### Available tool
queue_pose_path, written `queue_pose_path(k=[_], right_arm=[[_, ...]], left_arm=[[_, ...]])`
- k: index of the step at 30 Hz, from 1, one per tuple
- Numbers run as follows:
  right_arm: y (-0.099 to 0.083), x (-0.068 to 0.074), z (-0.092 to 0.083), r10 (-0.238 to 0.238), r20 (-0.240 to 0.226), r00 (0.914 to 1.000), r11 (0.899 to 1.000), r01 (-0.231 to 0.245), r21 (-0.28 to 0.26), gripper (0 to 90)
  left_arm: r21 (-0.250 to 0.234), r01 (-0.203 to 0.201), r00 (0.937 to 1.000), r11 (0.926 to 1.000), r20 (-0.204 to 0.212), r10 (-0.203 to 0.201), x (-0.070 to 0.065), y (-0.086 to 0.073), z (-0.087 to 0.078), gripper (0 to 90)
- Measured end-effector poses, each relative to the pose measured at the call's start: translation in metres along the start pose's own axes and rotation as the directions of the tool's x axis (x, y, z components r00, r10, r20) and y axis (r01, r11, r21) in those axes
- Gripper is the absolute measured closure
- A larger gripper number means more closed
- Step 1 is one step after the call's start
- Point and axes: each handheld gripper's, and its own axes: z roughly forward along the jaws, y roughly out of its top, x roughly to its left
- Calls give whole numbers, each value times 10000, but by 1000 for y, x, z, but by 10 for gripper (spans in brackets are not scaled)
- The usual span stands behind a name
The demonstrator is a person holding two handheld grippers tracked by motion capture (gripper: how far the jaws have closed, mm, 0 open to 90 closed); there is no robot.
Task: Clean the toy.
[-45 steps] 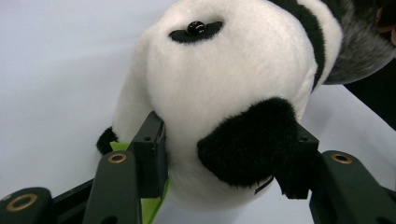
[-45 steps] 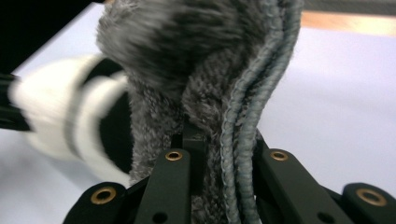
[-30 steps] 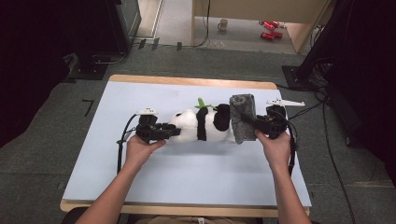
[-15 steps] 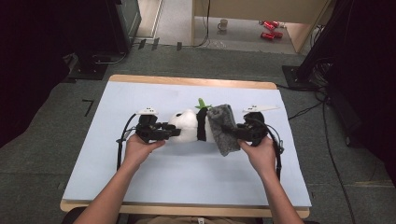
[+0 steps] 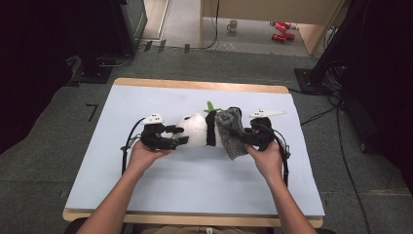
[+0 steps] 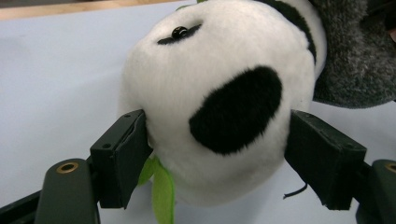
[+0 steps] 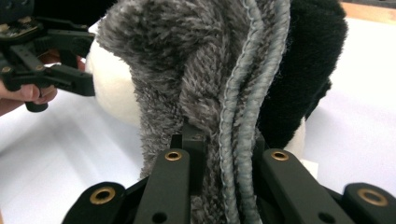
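Panda plush lies mid-desk between my tongs: left tongs have just been opening, jaws flanking its head, barely touching; right tongs are clamped on grey fuzzy sock at its rear.

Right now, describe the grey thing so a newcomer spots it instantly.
On the pale blue table, a plush panda lies mid-table. The fuzzy grey sock drapes its black end, pinched in the right tool. It alone is grey.
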Motion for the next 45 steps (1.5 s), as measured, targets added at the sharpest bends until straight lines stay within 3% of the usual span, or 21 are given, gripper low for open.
queue_pose_path(k=[3,6,13,15,17,20,21,25,29,32,36,38,42,45], right_arm=[[2,-5,1,231,-126,9997,9996,-233,-143,794],[3,-9,3,335,-95,9994,9991,-337,-268,794],[10,-14,7,293,23,9996,9987,-291,-425,789],[12,-17,9,239,151,9996,9983,-230,-532,788],[13,-20,12,261,228,9994,9973,-245,-695,787],[15,-22,15,380,207,9991,9952,-359,-911,785],[15,-21,16,368,255,9990,9952,-343,-922,784],[15,-21,14,434,300,9986,9943,-402,-982,781],[16,-19,13,505,377,9980,9938,-465,-1014,780],[20,-17,9,603,495,9970,9942,-556,-917,780],[31,-7,-4,626,483,9969,9947,-584,-843,791],[38,1,-13,494,342,9982,9937,-457,-1026,793],[50,22,-24,100,14,9999,9907,-97,-1360,793],[54,40,-22,-227,-214,9995,9913,198,-1304,792]], left_arm=[[149,-23,10000,9999,17,23,1,-3,-1,231],[330,-446,9990,9985,-83,449,2,-6,0,231],[-215,-256,9997,9994,19,257,10,-9,9,223],[-277,-365,9993,9990,-39,364,8,-9,12,213],[-34,-737,9965,9973,-404,735,2,-11,20,181],[169,-1268,9829,9918,-1326,1280,-4,-14,30,170],[34,-1224,9820,9925,-1443,1216,-4,-14,31,199],[-268,-843,9886,9961,-1273,803,0,-14,31,308],[-300,-517,9906,9982,-1282,475,0,-11,30,474],[-180,-187,9954,9997,-944,169,-4,-6,26,600],[36,448,9978,9990,-485,-446,-7,0,18,644],[181,577,9977,9982,-353,-571,-10,0,16,651],[235,918,9955,9955,-276,-911,-27,-1,7,653],[420,1224,9922,9916,-291,-1212,-41,-5,3,648]])
